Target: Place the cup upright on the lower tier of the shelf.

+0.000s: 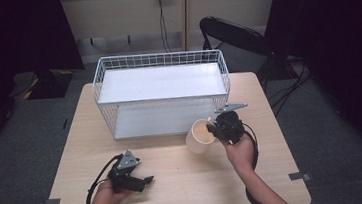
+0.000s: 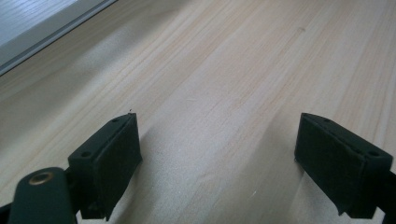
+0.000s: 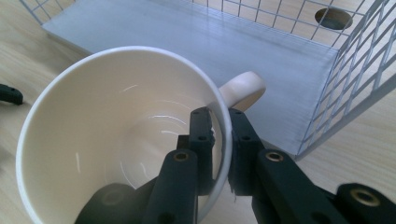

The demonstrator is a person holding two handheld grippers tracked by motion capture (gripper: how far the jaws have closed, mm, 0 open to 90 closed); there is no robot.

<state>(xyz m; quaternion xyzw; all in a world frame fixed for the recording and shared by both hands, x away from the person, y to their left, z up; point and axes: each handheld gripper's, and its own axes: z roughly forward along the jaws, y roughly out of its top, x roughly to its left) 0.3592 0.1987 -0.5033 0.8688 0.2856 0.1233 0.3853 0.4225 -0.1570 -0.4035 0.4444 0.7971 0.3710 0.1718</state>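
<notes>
Trouble could come from the thin hold: the right gripper (image 3: 220,140) pinches only the wall of the cup (image 3: 93,140), just in front of the wire rack (image 1: 162,91). If the cup tips, it may slip and break. The left gripper (image 2: 219,158) rests wide open, empty, farther from the rack.

One cream mug (image 3: 116,130), one white wire shelf rack (image 1: 162,91), two claws, one wooden table (image 1: 176,183), one black folding chair (image 1: 235,39)

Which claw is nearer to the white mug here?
Right. The right claw is clamped on the white mug, pinching its rim beside the handle. The left claw rests apart on the table, open and holding nothing.
</notes>
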